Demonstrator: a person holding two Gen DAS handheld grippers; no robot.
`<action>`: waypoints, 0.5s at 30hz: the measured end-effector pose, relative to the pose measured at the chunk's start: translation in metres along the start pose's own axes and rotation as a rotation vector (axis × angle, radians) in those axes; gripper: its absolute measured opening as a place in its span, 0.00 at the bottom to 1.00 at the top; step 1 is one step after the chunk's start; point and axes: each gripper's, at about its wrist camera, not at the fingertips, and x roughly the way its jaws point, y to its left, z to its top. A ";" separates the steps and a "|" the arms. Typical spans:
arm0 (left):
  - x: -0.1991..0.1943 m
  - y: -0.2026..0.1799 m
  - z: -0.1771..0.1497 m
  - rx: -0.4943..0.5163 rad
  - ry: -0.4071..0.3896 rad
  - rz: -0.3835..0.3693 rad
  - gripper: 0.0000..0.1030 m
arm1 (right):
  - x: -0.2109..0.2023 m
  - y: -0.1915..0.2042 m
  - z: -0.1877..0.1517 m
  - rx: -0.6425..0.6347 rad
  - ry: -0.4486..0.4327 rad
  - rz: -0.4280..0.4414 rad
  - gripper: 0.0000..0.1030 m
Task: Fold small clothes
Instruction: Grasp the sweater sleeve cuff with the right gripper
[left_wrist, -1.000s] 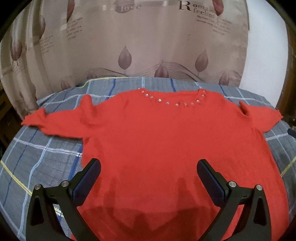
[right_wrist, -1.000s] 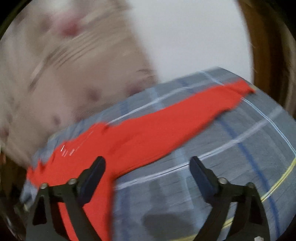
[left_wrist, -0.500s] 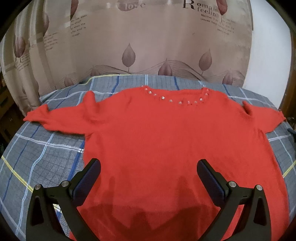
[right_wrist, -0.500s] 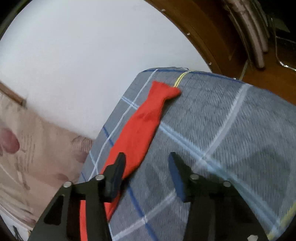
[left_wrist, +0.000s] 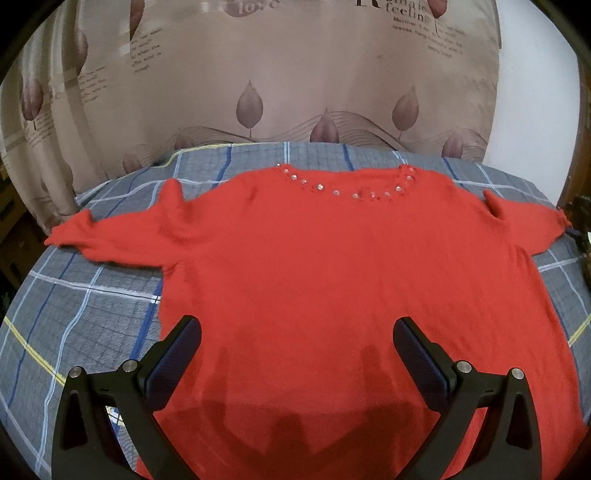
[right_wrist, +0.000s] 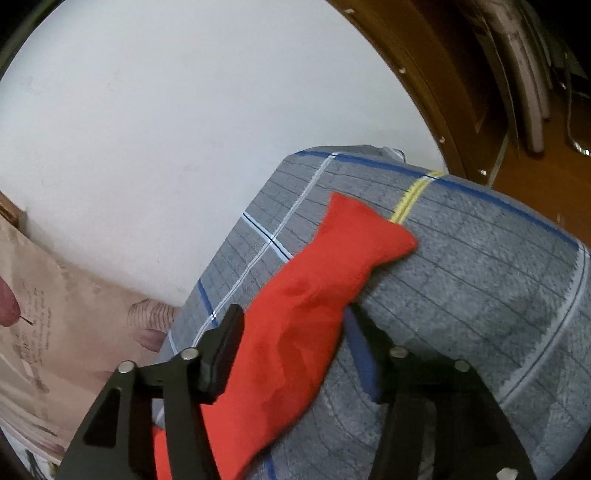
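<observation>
A red sweater with silver studs at the neckline lies flat on a grey plaid bedcover, both sleeves spread out. My left gripper hovers open over the lower hem, with nothing between its fingers. In the right wrist view, the sweater's right sleeve runs toward the bed's corner. My right gripper straddles this sleeve mid-length, one finger on each side. Its jaws are opening and the cloth lies flat between them, not pinched. The sleeve's upper edge partly hides the right finger.
A beige curtain with leaf print hangs behind the bed. A white wall and brown wooden furniture stand past the bed's right corner. The bedcover drops off at the right edge.
The right gripper has swung along the sleeve toward the bed's corner and rolled; its jaws narrowed, then widened, and now straddle the sleeve. The left gripper has stayed put.
</observation>
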 end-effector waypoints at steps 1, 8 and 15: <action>0.000 -0.001 0.000 0.001 0.000 0.000 1.00 | 0.001 0.002 0.000 -0.005 -0.001 -0.006 0.54; 0.004 0.001 0.001 -0.011 0.021 -0.008 1.00 | -0.013 -0.015 0.002 0.084 -0.053 0.038 0.46; 0.008 0.020 0.013 -0.043 0.123 -0.038 1.00 | -0.010 -0.018 0.015 0.090 -0.016 -0.011 0.47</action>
